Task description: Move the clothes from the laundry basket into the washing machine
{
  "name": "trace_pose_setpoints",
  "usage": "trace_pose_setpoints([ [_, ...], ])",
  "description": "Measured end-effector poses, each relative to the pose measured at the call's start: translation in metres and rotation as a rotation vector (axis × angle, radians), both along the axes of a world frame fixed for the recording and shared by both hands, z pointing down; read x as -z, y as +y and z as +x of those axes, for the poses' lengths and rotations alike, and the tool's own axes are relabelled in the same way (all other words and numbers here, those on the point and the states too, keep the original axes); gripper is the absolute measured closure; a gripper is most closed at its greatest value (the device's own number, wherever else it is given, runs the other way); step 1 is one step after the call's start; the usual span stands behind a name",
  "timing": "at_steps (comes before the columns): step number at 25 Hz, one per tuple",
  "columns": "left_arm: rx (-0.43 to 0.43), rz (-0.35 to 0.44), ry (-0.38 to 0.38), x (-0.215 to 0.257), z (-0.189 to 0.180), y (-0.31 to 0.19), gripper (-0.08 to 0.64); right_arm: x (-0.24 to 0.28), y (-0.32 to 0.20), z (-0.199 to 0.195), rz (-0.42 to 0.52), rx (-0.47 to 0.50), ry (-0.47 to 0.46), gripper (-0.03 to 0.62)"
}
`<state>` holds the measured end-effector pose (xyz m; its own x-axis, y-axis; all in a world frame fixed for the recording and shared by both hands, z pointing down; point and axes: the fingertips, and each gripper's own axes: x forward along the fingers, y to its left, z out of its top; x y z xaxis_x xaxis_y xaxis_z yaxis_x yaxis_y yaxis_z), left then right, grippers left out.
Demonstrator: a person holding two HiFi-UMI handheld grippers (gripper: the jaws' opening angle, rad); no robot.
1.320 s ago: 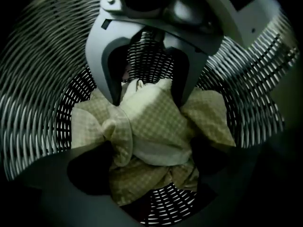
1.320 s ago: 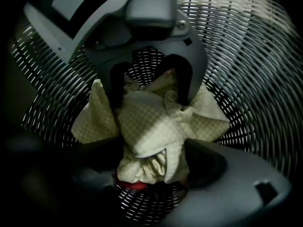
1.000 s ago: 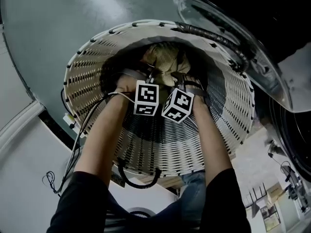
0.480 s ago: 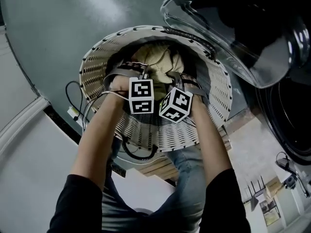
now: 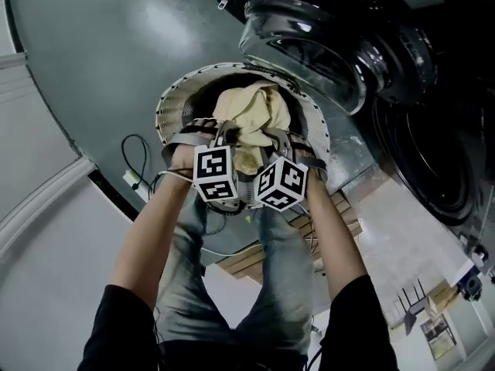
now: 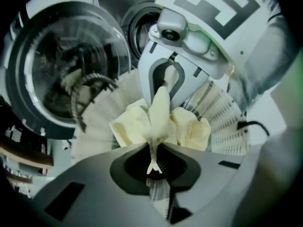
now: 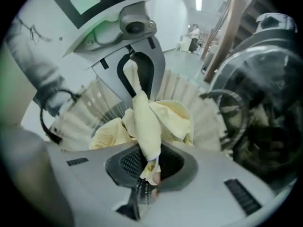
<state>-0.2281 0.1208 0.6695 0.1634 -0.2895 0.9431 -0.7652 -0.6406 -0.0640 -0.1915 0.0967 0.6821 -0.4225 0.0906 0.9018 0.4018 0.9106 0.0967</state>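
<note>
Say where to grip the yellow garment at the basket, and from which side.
Grip a raised fold at the top, coming from above. The yellow garment is a soft crumpled bunch over the basket, with no stiff edge to grab. The left gripper and right gripper are each shut on such a fold.

Glossy grey floor (image 5: 93,60), streaked with pale glare. At left, a white strip (image 5: 35,207) edging a lighter surface. Black cable (image 5: 138,149) looped beside it. Nearer, wooden boards (image 5: 236,265). Far off, a bright ceiling light (image 7: 198,4).
</note>
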Motion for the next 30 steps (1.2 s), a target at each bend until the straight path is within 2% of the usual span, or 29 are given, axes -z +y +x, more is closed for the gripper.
trace_pose_setpoints([
  [4,0.083,0.076,0.025,0.064,0.003,-0.008,0.517,0.059,-0.005,0.003,-0.007,-0.038,-0.067,0.546],
  [9,0.044,0.104,-0.019,0.117,0.012,-0.012,0.517,0.113,-0.012,0.010,0.023,-0.020,-0.109,0.546],
  [17,0.123,0.152,-0.043,0.213,0.031,-0.021,0.517,0.210,-0.022,0.027,-0.005,-0.082,-0.202,0.546],
  [23,0.117,0.161,-0.071,0.266,0.053,-0.034,0.517,0.263,-0.035,0.049,-0.029,-0.112,-0.232,0.546],
  [30,0.123,0.200,-0.081,0.310,0.072,-0.056,0.517,0.308,-0.060,0.065,-0.012,-0.174,-0.269,0.546],
])
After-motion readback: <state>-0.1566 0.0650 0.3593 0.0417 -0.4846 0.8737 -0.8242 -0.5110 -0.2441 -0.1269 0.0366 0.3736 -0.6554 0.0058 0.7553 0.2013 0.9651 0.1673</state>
